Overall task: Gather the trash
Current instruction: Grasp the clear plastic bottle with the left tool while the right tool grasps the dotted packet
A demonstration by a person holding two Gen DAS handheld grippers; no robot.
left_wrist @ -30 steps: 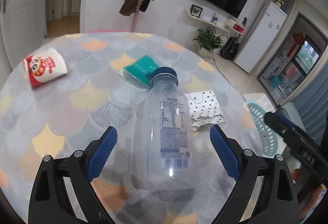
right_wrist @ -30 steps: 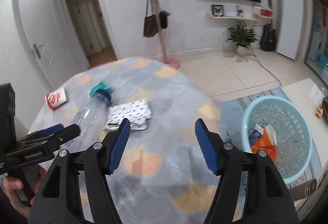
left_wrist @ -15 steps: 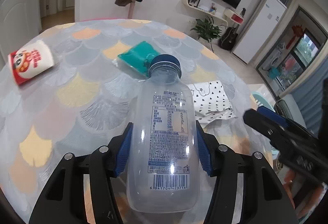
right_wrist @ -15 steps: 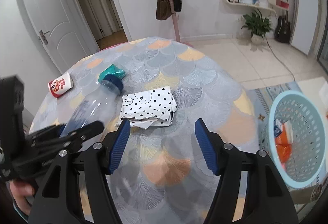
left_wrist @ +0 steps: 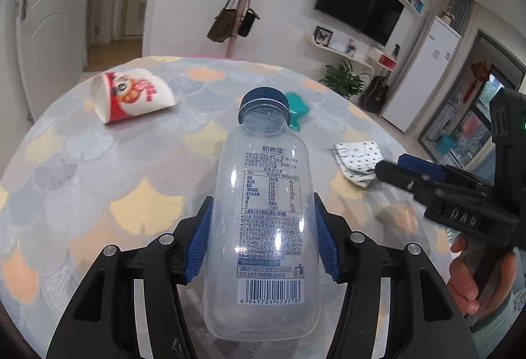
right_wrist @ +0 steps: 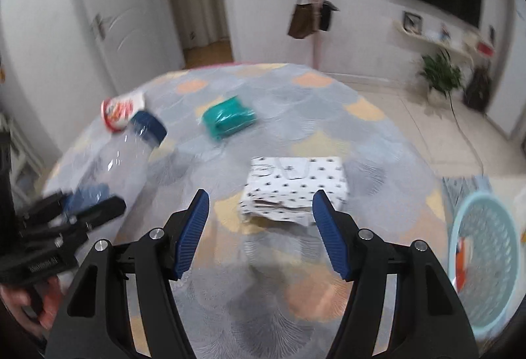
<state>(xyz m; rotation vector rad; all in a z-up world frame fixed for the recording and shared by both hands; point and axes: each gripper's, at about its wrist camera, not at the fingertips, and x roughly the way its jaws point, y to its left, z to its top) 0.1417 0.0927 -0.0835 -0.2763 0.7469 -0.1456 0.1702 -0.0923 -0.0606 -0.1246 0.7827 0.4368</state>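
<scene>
A clear empty plastic bottle [left_wrist: 263, 211] with a blue cap sits between the blue pads of my left gripper [left_wrist: 262, 197], which is shut on its body. From the right wrist view the bottle [right_wrist: 121, 161] tilts over the table's left side in the left gripper [right_wrist: 88, 204]. My right gripper [right_wrist: 261, 194] stands open above the table with nothing between its fingers, just short of a folded polka-dot paper [right_wrist: 296, 184]. A red and white paper cup [left_wrist: 131, 96] lies on its side at the far left. A teal packet [right_wrist: 228, 117] lies mid-table.
The round table [left_wrist: 98, 178] has a scale-pattern cloth. A light blue basket [right_wrist: 496, 237] holding some orange trash stands on the floor at the right. A coat stand with bags [left_wrist: 236, 23], a door and a plant stand beyond the table.
My left gripper closed on the bottle and now holds it. The right gripper swung from the basket side over the table, close to the polka-dot paper.
</scene>
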